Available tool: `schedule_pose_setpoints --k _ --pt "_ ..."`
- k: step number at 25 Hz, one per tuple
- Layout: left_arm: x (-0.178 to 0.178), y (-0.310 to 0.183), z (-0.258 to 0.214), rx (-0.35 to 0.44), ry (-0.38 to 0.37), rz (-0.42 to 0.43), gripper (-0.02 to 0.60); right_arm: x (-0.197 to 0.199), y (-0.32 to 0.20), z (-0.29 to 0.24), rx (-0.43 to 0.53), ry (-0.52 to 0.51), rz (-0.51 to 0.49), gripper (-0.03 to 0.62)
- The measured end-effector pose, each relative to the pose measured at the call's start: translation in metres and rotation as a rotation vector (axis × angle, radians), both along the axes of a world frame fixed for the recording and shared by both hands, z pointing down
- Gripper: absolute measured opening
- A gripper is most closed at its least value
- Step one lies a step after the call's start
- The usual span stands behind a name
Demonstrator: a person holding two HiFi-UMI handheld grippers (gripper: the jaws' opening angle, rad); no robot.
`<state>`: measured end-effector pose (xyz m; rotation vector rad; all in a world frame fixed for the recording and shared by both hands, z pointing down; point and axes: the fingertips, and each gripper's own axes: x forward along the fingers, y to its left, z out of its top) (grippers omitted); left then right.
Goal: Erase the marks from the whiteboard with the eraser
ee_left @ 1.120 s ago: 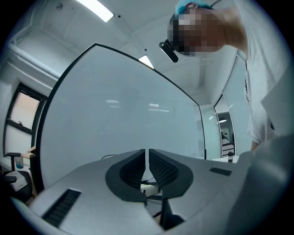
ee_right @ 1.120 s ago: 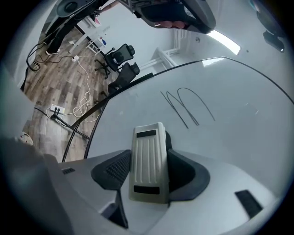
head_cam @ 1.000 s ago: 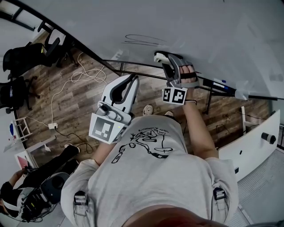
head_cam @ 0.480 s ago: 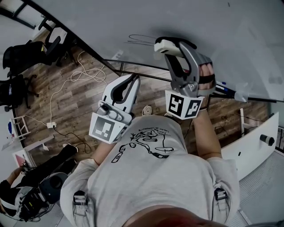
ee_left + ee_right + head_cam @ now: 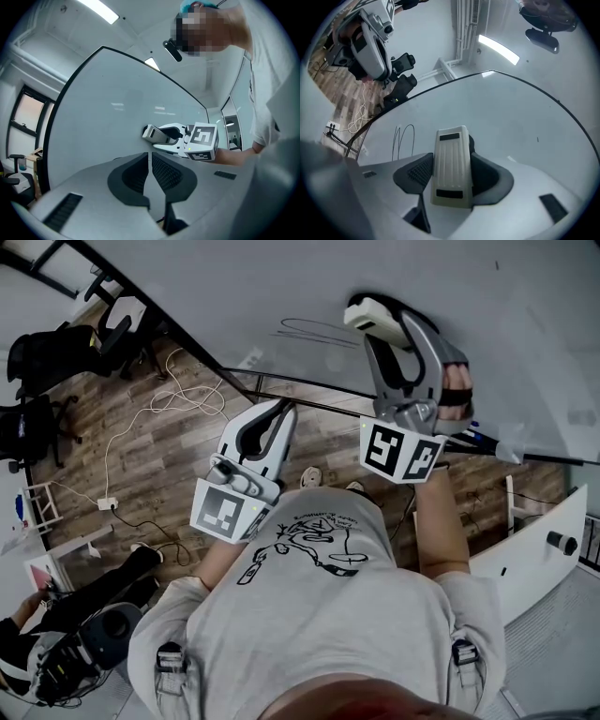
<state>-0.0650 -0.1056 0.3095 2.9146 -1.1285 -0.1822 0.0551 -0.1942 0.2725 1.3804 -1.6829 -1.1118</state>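
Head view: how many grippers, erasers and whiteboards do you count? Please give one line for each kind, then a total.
Grippers: 2, left gripper and right gripper
Erasers: 1, the eraser between the right gripper's fingers
Whiteboards: 1, the whiteboard
Total: 4

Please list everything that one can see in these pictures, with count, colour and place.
whiteboard: one, white, in front of the person
marks: a few thin lines, black, on the whiteboard left of the eraser
eraser: one, off-white, between the right gripper's jaws
office chairs: at least two, black, far left
cable: one, white, on the wooden floor
second person: one, dark clothing, lower left
shirt: one, grey with a black drawing, on the person
left gripper: one, grey, jaws together, empty
right gripper: one, grey, jaws clamped on the eraser
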Motion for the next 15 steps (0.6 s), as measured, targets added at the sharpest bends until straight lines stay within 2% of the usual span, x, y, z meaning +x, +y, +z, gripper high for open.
schedule_pose_setpoints --k 15 --pt "0.002 -0.008 -0.002 0.006 -0.006 0.019 0.040 -0.008 -0.007 0.027 0.005 0.020 0.010 0.258"
